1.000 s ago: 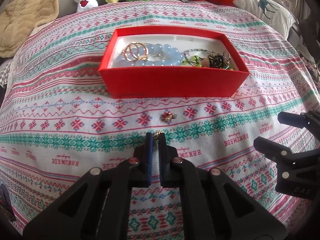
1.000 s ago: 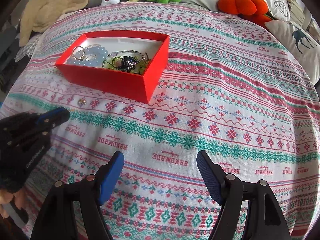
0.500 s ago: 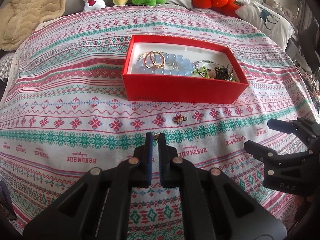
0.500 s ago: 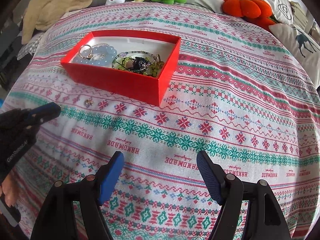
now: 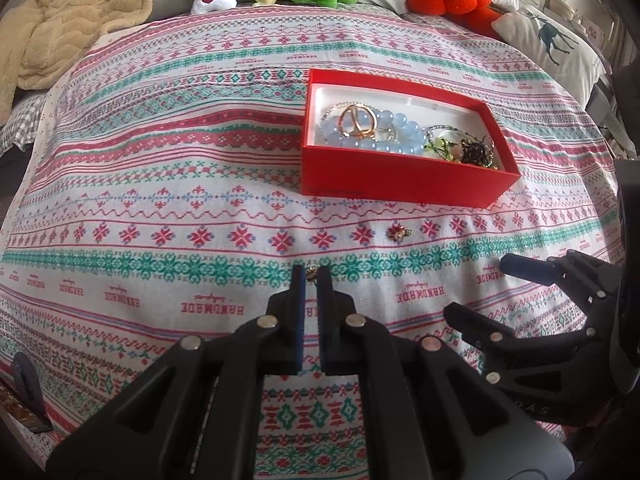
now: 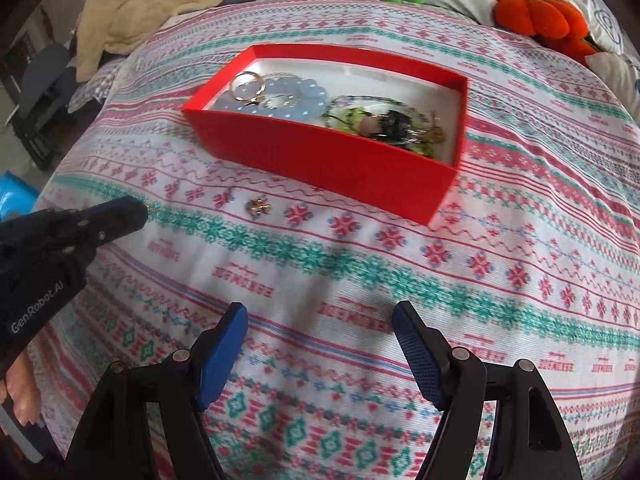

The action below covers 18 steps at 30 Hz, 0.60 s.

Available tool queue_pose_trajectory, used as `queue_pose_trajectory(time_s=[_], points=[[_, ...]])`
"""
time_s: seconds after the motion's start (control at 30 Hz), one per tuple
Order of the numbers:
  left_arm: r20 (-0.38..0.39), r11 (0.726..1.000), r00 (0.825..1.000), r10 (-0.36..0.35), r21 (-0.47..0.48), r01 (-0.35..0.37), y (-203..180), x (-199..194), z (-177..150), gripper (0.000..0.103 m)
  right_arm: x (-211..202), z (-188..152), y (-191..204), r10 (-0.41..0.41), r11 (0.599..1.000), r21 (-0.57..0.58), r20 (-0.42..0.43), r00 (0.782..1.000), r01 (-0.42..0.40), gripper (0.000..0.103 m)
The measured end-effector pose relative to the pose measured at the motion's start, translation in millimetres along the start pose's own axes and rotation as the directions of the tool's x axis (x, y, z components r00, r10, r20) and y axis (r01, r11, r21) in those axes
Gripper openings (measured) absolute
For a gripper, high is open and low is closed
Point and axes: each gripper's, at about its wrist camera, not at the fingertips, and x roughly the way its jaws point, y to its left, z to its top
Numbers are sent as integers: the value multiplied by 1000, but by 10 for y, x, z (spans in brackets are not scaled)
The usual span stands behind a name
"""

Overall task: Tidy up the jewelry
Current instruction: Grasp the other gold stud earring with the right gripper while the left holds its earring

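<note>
The left gripper [image 5: 311, 274], at lower centre of its own view, is clamped on a small earring [image 5: 312, 273]; it should carry this up and right over the red box [image 5: 404, 178] and let go only once inside the rim. The right gripper [image 6: 320, 326] stands apart and empty. Only the left view shows the pinched piece; both show a second earring [image 6: 259, 206] loose on the cloth [image 6: 480, 280] below the box.

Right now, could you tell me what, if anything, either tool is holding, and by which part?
The left tool pinches a small gold trinket at its very fingertips; which part is gripped is too small to tell. The right tool is open and holds nothing.
</note>
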Motion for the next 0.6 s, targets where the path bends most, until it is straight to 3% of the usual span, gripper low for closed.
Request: queue_pose_trajectory(time_s=[0.2, 0.37, 0.6], points=[[-2, 999, 1000, -12, -33, 12, 144, -34, 8, 6, 105, 124, 176, 3, 999, -35, 11, 1000, -3, 75], [-8, 998, 1000, -25, -50, 25, 241, -57, 8, 6, 206, 264, 324, 10, 999, -52, 32, 999, -9, 61], [-9, 997, 999, -41, -62, 41, 340, -86, 9, 6, 370, 451, 520, 17, 998, -62, 65, 998, -13, 51]])
